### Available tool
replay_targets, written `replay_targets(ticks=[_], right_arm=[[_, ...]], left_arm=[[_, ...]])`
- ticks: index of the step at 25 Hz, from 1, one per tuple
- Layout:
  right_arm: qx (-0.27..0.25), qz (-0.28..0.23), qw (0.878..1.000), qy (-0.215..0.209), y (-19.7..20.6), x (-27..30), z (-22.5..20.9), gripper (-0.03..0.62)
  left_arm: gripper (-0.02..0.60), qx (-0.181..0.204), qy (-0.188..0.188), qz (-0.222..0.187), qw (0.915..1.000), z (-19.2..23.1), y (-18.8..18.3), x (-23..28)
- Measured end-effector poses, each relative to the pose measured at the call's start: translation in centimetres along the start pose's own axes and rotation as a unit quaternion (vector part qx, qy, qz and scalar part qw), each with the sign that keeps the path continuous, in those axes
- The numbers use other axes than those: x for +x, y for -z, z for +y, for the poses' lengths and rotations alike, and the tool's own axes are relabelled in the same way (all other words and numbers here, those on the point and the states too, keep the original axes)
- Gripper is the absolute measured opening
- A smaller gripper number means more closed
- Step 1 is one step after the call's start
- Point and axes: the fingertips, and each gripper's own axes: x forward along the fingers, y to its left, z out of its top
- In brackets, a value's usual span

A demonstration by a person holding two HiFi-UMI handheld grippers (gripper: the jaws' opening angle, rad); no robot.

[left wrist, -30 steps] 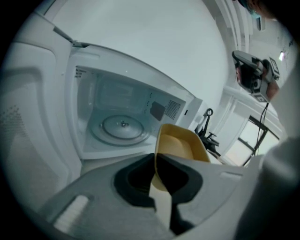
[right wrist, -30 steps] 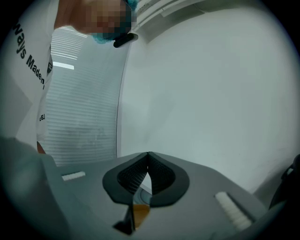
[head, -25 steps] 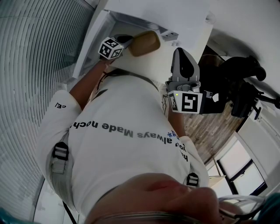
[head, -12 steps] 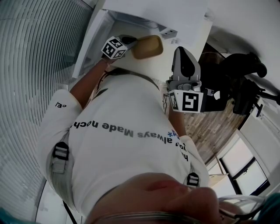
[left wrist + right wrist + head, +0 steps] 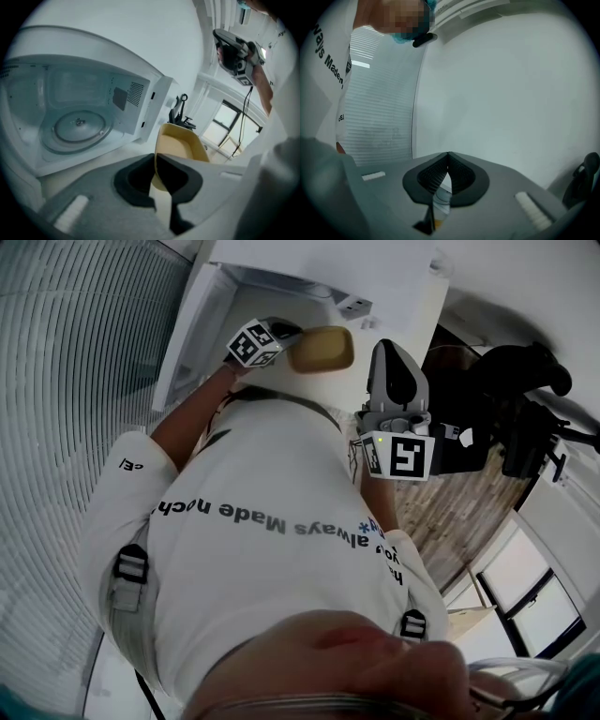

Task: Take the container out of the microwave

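White walls and pale slatted blinds frame what I see from my station. Starting at the left gripper, its jaws are nearly together, pinched on the thin wall of the tan container, one pad inside the rim and one outside. The container hangs out past the tips, tilted, its hollow facing the camera and nothing visible in it. It is clear of the microwave, out in front of the opening and off to the right in the left gripper view. The oven stands open, and I can see its round glass turntable lying bare on the cavity floor.

From the head view, the container sits just beside the left gripper's marker cube, below the white microwave body.

The right gripper is well apart from all this. Its ribbed pads meet at the tips with nothing between them, and it points at plain wall.
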Motion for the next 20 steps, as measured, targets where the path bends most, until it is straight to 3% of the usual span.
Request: replay_targets(ticks=[13, 20], right_arm=[[0.001, 0.003, 1.0, 0.03, 0.2, -1.9, -2.1, 0.002], [0.006, 0.007, 0.999, 0.036, 0.6, -2.3, -2.8, 0.001]], left_arm=[[0.02, 0.052, 0.061, 0.041, 0.996, -2.4, 0.0, 4.5], [0.02, 0.058, 0.083, 0.058, 0.9931, -2.8, 0.4, 6.8]])
